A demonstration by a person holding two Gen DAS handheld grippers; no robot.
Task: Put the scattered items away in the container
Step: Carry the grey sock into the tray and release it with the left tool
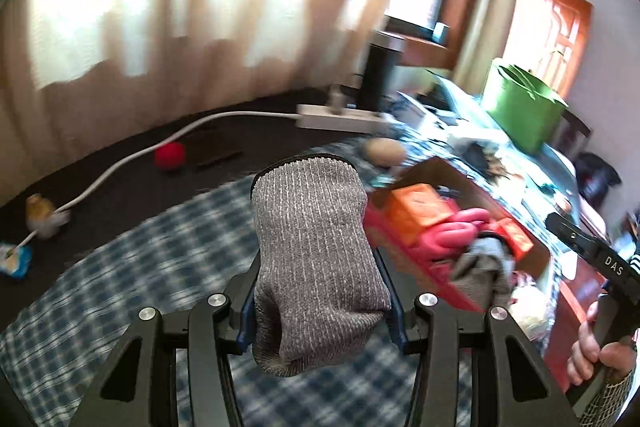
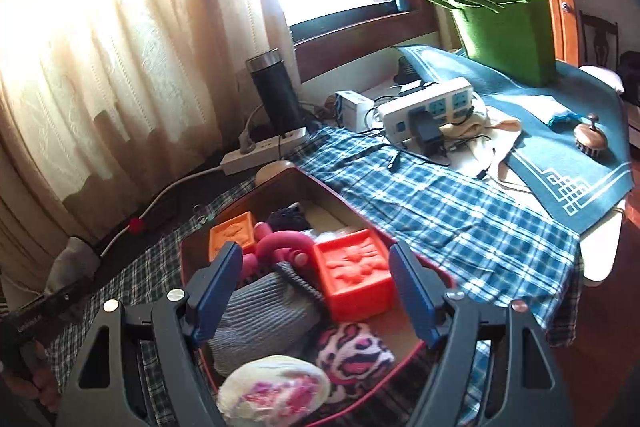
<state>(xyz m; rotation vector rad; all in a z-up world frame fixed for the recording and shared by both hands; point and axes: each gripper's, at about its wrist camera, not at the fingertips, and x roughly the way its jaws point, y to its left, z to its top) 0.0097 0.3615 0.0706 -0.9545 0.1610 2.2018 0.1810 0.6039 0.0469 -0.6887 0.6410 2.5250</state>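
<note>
Left wrist view: the left claw (image 1: pixel 320 291) sits low centre, tilted downward, clamped on a grey knitted sock (image 1: pixel 316 267) that hides its fingertips. The cardboard box (image 1: pixel 436 171), at right and blurred, holds orange blocks. The right claw's handle, in a hand (image 1: pixel 592 351), is cut off at the lower right.

Right wrist view: the right claw (image 2: pixel 312 291) hangs wide over the box (image 2: pixel 308 183), with nothing gripped between its blue pads (image 2: pixel 412 295). The held sock (image 2: pixel 72 263) shows at the left edge.
</note>
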